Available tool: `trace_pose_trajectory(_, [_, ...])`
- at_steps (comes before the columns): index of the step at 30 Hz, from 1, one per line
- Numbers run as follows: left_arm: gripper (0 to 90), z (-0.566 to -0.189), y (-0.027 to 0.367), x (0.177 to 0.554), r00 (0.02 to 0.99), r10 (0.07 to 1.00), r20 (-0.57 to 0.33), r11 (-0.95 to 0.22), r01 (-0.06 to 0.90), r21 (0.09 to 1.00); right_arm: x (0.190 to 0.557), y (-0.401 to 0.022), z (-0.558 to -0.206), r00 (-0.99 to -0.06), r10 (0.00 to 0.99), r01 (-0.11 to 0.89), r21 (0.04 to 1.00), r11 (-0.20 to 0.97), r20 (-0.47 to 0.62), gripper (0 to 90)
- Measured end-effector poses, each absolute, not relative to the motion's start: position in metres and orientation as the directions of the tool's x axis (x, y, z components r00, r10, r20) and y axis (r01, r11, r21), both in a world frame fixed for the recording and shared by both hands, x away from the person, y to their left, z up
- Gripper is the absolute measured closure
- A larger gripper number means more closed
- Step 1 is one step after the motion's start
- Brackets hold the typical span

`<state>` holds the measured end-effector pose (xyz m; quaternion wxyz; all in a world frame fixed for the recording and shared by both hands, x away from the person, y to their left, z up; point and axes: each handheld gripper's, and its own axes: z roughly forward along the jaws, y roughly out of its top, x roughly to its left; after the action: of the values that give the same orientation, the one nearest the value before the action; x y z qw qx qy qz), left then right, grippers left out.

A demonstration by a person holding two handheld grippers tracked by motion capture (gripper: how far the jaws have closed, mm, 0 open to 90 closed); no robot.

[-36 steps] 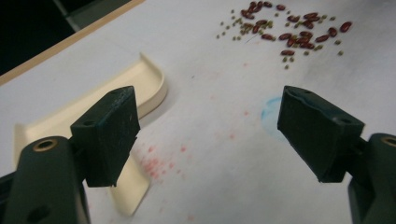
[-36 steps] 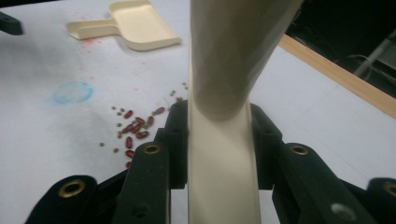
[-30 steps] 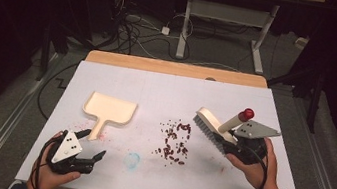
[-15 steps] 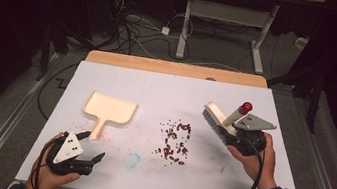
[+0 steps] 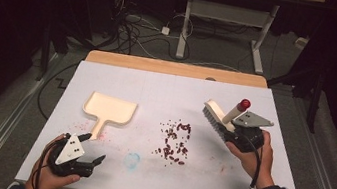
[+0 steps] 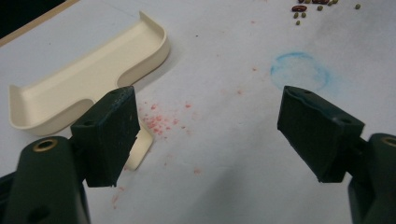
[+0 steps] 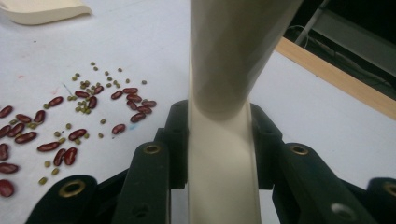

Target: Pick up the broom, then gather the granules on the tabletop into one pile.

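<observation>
cream dustpan point(image 5: 109, 110), cream brush point(image 5: 220, 116) with red tip, dark red beans point(image 5: 173, 142)

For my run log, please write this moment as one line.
right gripper: shut on brush, beside beans | left gripper: open, empty, near dustpan | beans: unswept on table

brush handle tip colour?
Red, on the cream brush held by the right gripper; clearest in the high view.

A cream brush point(image 5: 216, 116) with a red-tipped handle is held tilted above the white tabletop point(image 5: 167, 87), right of scattered red beans point(image 5: 173, 140), while a cream dustpan point(image 5: 107, 109) lies flat to their left.
</observation>
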<state>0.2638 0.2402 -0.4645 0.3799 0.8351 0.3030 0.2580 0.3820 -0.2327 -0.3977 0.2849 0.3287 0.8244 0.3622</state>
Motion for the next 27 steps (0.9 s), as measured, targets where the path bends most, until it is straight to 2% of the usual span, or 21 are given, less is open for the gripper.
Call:
trace_pose_trajectory(9, [20.1, -0.466, 0.240, 0.265, 0.684, 0.703, 0.197, -0.531, 0.319, 0.785, 0.404, -0.206, -0.405, -0.623, 0.727, 0.322, 0.751, 0.576, -0.290, 67.8])
trace_pose_trajectory(19, [20.2, -0.465, 0.241, 0.265, 0.684, 0.702, 0.198, -0.530, 0.317, 0.786, 0.451, -0.166, -0.421, -0.604, 0.689, 0.307, 0.680, 0.666, -0.401, 67.8])
trace_pose_trajectory(27, [20.1, -0.466, 0.241, 0.263, 0.687, 0.699, 0.199, -0.538, 0.321, 0.780, 0.451, -0.139, -0.432, -0.646, 0.645, 0.293, 0.648, 0.703, -0.408, 67.8])
